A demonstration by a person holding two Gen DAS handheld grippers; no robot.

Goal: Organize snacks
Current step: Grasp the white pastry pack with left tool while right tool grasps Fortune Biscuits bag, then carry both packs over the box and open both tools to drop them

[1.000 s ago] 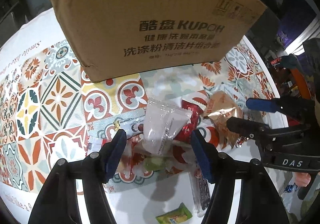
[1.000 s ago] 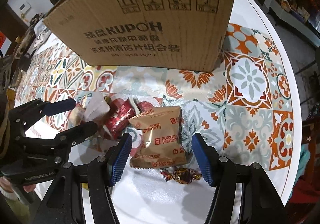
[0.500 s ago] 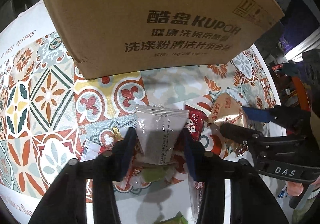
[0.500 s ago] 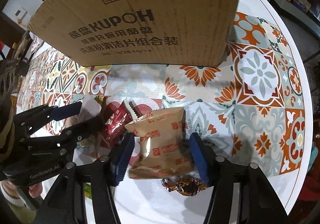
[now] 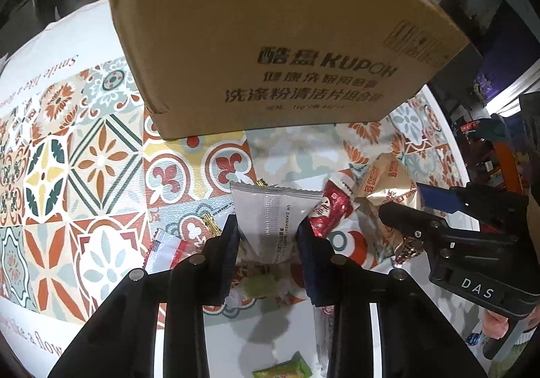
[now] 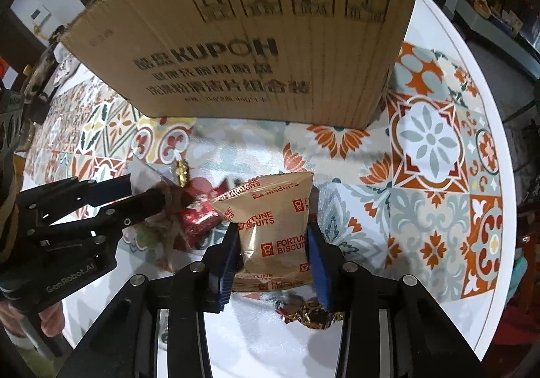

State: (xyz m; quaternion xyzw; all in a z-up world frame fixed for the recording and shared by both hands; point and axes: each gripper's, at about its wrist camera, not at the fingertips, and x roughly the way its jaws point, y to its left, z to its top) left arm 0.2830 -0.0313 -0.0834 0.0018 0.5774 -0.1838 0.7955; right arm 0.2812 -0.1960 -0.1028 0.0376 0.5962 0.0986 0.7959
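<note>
The left gripper pinched a grey packet; the right gripper clamped a Fortune Biscuits bag — both above the tiled cloth. Ahead stood the cardboard box, blocking the way — a red packet lay between.
</note>
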